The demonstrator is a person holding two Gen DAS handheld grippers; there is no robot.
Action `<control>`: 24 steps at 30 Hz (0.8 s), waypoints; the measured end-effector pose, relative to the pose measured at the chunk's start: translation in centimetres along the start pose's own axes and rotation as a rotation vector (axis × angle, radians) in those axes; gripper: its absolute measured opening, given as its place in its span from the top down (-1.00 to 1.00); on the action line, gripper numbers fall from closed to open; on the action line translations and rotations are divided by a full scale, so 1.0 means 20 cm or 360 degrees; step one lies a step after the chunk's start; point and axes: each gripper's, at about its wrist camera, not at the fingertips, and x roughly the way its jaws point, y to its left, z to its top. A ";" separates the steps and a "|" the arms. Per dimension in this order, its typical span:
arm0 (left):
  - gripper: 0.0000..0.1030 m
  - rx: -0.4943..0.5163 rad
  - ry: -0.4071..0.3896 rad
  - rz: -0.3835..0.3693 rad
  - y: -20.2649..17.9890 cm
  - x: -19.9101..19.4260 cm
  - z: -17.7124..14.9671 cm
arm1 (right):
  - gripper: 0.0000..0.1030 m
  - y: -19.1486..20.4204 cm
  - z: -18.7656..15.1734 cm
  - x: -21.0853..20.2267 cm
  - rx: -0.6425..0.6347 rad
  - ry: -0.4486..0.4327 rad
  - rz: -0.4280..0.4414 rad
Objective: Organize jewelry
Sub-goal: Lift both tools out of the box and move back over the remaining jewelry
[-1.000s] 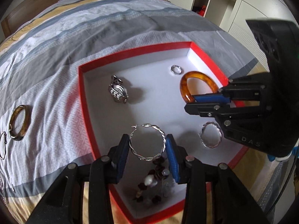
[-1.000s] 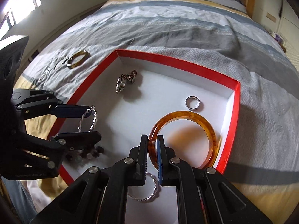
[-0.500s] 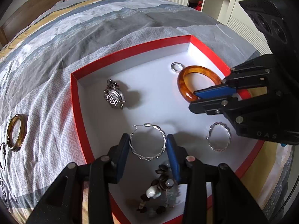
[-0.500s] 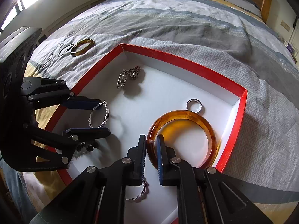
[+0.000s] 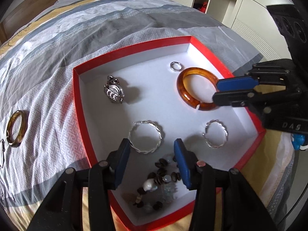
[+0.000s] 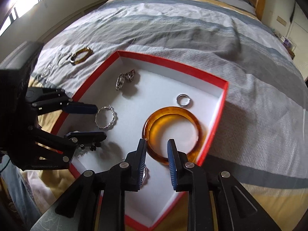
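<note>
A red-rimmed white tray (image 5: 132, 50) (image 6: 173, 60) lies on the bed. My left gripper (image 5: 152, 146) (image 6: 100, 121) hovers over a twisted silver hoop (image 5: 160, 134) (image 6: 112, 119) that rests on the tray floor. Its jaws are opening and the pads stand clear of the hoop. My right gripper (image 6: 156, 143) (image 5: 215, 91) hangs above the near rim of an amber bangle (image 6: 173, 111) (image 5: 184, 94) lying flat. Its jaws are opening too, and the pads do not press the bangle.
Also in the tray are a second twisted hoop (image 5: 225, 132), a silver watch-like piece (image 5: 113, 94) (image 6: 125, 79), a small ring (image 5: 171, 65) (image 6: 178, 100) and a beaded bracelet (image 5: 159, 177). A brown bangle (image 5: 24, 127) (image 6: 84, 57) and thin chains lie on the striped cover left of the tray.
The left jaws widened and let the twisted hoop settle on the tray floor. The right jaws parted from the amber bangle and lifted slightly; the bangle now lies flat.
</note>
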 end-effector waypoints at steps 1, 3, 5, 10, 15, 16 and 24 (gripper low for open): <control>0.13 -0.0008 -0.0011 0.0000 0.00 -0.02 -0.01 | 0.56 -0.01 -0.01 -0.04 0.0022 -0.0020 0.0003; 0.13 -0.0020 -0.0036 -0.0001 -0.01 -0.07 -0.02 | 0.56 -0.01 -0.02 -0.11 0.0056 -0.0058 -0.0003; 0.13 -0.0042 -0.0069 -0.0011 -0.01 -0.14 -0.04 | 0.56 0.00 -0.04 -0.17 0.0077 -0.0089 -0.0018; 0.13 -0.0060 -0.0191 -0.0015 -0.04 -0.36 -0.10 | 0.52 0.07 -0.11 -0.36 0.0127 -0.0159 -0.0054; 0.13 -0.0073 -0.0187 0.0008 -0.05 -0.54 -0.24 | 0.47 0.18 -0.22 -0.52 0.0182 -0.0237 -0.0070; 0.13 -0.0085 -0.0185 0.0013 -0.05 -0.58 -0.28 | 0.47 0.21 -0.24 -0.56 0.0194 -0.0258 -0.0066; 0.13 -0.0224 -0.0198 0.0077 0.04 -0.84 -0.64 | 0.45 0.49 -0.48 -0.70 0.0266 -0.0339 -0.0016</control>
